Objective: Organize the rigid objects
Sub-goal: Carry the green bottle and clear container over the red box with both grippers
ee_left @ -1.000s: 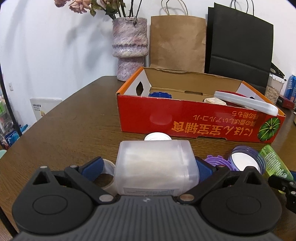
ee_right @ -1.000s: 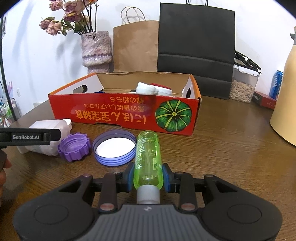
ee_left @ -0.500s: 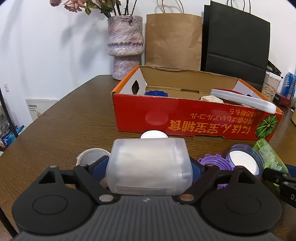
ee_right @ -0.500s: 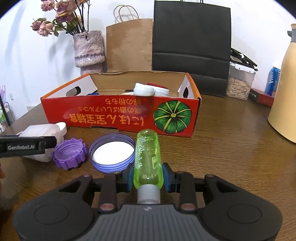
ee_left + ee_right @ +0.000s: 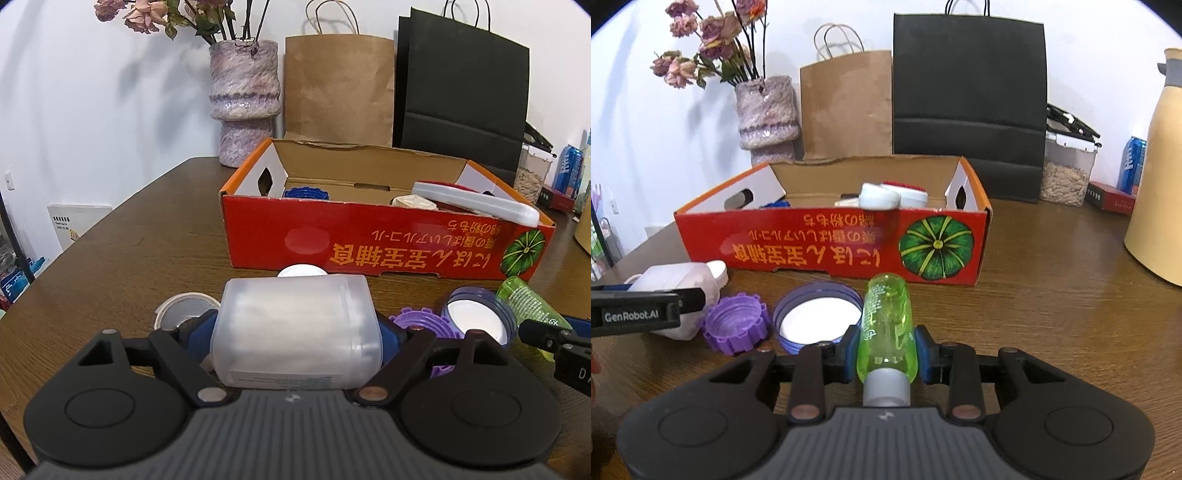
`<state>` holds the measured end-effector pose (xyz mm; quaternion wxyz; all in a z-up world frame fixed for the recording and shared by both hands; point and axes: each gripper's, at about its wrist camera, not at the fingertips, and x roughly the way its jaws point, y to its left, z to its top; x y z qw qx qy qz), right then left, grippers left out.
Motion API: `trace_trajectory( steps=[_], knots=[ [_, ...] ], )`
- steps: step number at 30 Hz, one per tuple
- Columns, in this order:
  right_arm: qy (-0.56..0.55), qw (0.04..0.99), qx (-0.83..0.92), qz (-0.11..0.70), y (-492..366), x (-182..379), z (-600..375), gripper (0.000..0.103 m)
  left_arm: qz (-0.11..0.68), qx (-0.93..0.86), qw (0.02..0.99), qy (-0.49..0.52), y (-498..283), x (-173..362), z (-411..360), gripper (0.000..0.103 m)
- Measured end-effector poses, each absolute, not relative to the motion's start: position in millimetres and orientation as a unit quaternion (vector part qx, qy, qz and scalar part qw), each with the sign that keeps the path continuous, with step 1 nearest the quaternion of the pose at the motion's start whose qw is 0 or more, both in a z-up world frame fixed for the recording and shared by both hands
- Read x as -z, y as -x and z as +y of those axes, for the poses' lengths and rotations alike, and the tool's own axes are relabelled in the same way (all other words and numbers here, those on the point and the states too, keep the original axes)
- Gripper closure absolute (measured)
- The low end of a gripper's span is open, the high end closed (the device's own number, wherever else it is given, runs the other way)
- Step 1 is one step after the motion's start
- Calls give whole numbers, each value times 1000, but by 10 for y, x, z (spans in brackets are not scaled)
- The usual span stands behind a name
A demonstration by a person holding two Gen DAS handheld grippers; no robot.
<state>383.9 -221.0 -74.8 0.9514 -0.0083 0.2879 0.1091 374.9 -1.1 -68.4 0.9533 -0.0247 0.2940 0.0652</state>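
My left gripper (image 5: 295, 332) is shut on a frosted white plastic bottle (image 5: 295, 332), held sideways above the wooden table, its white cap pointing at the red cardboard box (image 5: 369, 243). The bottle also shows in the right wrist view (image 5: 679, 284). My right gripper (image 5: 886, 350) is shut on a clear green bottle (image 5: 886, 325), its grey cap toward me. The box (image 5: 831, 243) holds a blue lid (image 5: 306, 192), a white container with red top (image 5: 476, 201) and other items.
A purple toothed cap (image 5: 737, 325), a blue-rimmed white lid (image 5: 818, 315) and a white ring (image 5: 184, 308) lie on the table before the box. A purple vase (image 5: 243, 99), brown bag (image 5: 340, 85) and black bag (image 5: 461, 92) stand behind. A cream jug (image 5: 1160, 184) stands right.
Both grippers have lifted with their bottles and drawn slightly nearer the box. The white ring under the left gripper has come into fuller view.
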Motion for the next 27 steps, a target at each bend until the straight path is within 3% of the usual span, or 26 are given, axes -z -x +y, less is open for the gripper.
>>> trace_trajectory(
  steps=[13, 27],
  knots=[
    [-6, 960, -125, 249, -3649, 601, -2166, 73, 270, -60, 961, 19, -3653, 593, -56, 18],
    [14, 944, -113, 309, -3938, 826, -2059, 72, 269, -56, 961, 19, -3611, 577, -59, 18]
  ],
)
